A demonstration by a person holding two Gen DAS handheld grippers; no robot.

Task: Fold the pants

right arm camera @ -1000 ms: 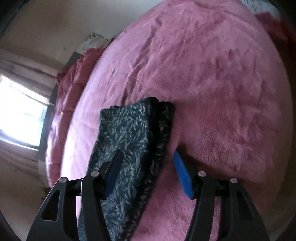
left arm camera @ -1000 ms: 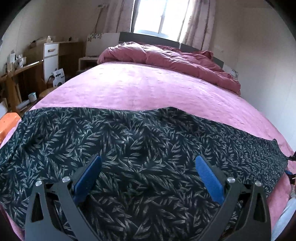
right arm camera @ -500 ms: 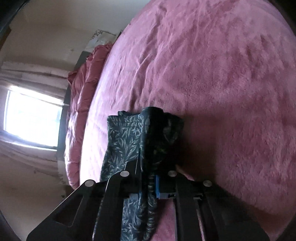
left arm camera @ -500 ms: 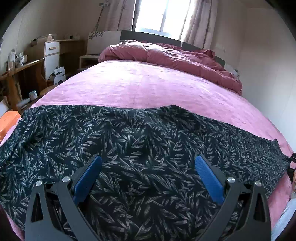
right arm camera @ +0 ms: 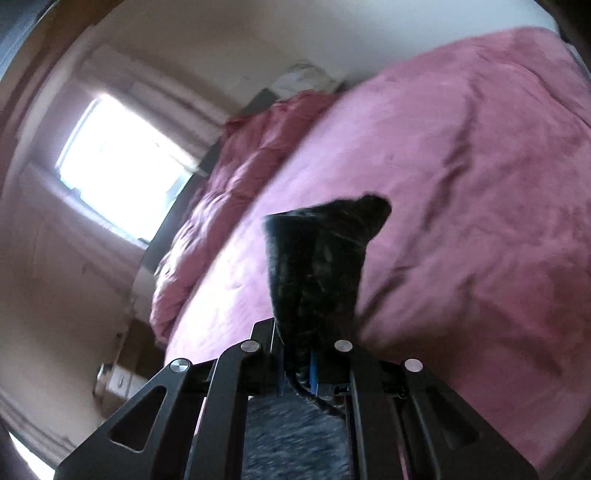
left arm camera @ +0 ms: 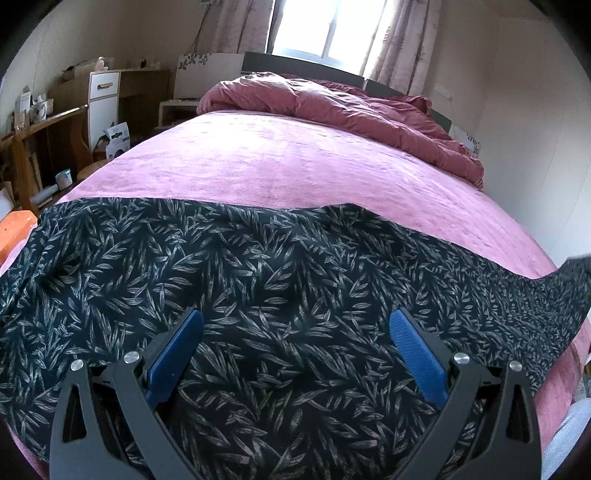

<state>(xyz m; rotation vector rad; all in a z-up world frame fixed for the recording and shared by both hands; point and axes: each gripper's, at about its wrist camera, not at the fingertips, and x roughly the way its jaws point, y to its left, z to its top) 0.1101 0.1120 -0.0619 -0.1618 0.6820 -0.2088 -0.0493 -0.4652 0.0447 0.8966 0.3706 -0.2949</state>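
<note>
Dark pants with a pale leaf print lie stretched across the near part of the pink bed. My left gripper hovers open over their middle, blue pads spread wide, nothing between them. At the far right of the left wrist view the leg end is lifted off the bed. In the blurred right wrist view my right gripper is shut on that leg end, which sticks up from the jaws above the bed.
A rumpled pink duvet lies at the head of the bed under a bright window. A wooden desk and white drawer unit stand along the left wall. An orange object sits at the bed's left edge.
My right gripper closed on the leg end of the pants, then rose and rolled, lifting that end off the bed. The left gripper stayed where it was, still open.
</note>
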